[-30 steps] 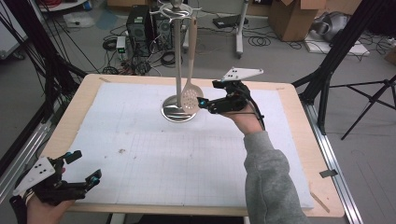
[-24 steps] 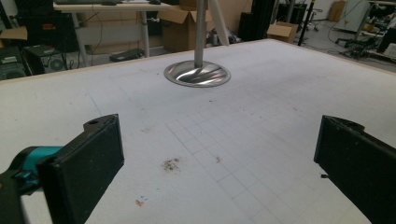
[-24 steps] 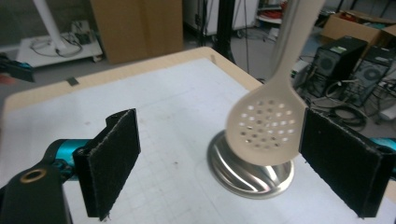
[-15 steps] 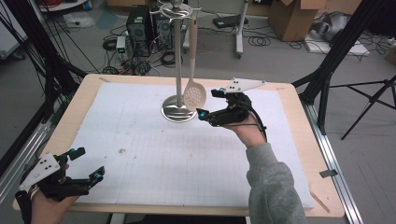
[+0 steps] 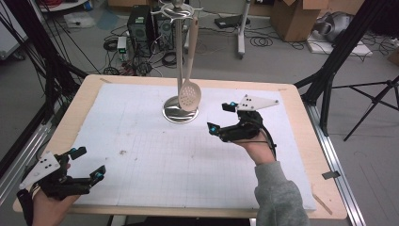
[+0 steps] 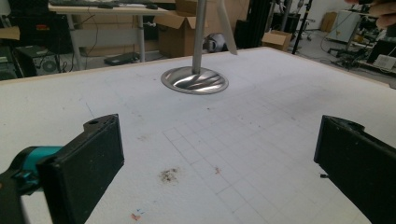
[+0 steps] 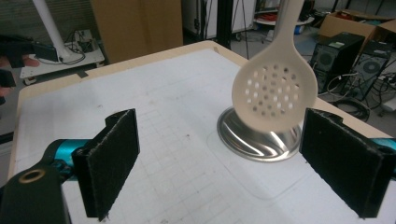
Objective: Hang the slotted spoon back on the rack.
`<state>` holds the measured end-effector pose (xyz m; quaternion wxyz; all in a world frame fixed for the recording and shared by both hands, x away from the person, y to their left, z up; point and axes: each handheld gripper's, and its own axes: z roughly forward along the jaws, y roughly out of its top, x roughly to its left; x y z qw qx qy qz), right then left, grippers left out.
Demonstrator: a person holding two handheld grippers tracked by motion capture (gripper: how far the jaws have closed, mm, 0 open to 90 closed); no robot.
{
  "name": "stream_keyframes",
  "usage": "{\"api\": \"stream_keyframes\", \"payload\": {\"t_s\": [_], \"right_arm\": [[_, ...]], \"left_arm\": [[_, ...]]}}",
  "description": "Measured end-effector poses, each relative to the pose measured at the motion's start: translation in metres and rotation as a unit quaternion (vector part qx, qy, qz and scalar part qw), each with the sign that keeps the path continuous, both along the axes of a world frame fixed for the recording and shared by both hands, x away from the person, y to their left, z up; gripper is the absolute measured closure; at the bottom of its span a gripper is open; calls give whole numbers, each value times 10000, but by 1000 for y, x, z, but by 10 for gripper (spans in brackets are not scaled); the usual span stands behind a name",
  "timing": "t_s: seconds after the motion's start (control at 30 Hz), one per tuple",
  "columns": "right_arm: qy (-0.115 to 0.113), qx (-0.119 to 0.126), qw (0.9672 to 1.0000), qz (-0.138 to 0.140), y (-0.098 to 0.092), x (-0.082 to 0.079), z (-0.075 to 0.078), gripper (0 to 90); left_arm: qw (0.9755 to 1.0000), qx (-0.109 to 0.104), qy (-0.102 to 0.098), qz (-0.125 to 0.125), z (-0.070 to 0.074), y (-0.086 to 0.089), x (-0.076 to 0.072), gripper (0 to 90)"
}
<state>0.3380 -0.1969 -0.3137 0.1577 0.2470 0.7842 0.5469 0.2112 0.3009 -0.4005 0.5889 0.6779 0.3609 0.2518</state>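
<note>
two grippers over a white mat (image 5: 155, 155) on a wooden table (image 5: 84, 94). near the upper middle of the high view: a stand (image 5: 180, 113) with a round shiny base, pole rising to hooks at the top edge of the frame. from one hook hangs a pale slotted spoon (image 5: 189, 96), bowl down, just above the base, not touching it as far as can be told. no containers anywhere on the mat; nothing held in either gripper.

right gripper (image 5: 221, 117) right of centre in the high view, jaws wide apart, empty, pointed left toward the spoon but clear of it. in the right gripper view, spoon (image 7: 275, 95) in the upper right of the frame, beyond the jaws, above the base (image 7: 259, 135); jaws spread far to either side at the bottom.

left gripper (image 5: 87, 162) at the lower left corner of the high view, near the table's front edge, jaws spread, empty, well apart from the stand. in the left gripper view, base (image 6: 194, 80) upper middle, far beyond the open jaws; a few dark specks on the mat between them.

against the earlier frames: right gripper pulled back from the spoon, down and to the right; a second ago right at the spoon's bowl, now apart from it. spoon left hanging on its hook. left gripper shifted a little to the right along the front edge, as open as before.
</note>
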Motion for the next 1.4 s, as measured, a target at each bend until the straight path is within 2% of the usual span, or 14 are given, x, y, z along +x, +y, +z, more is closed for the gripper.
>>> {"api": "stream_keyframes", "payload": {"t_s": [0.53, 0.8, 0.93, 1.03, 1.4], "right_arm": [[84, 105, 9994, -303, -27, -20, -33, 111], [13, 181, 9988, -464, -39, -30, -43, 111], [9, 188, 9983, -559, -46, -35, -49, 111], [90, 340, 9976, -591, -53, -37, -55, 110], [91, 366, 9955, -871, -75, -47, -70, 111]], "left_arm": [[10000, -10, 23, 8, -2, 1, 5, 18], [10000, -6, 25, 5, -2, 1, 5, 18], [10000, -3, 28, -4, -2, 0, 6, 18], [10000, 16, 43, -10, -3, 0, 6, 18], [10000, 19, 56, -4, -4, 0, 7, 18]]}}
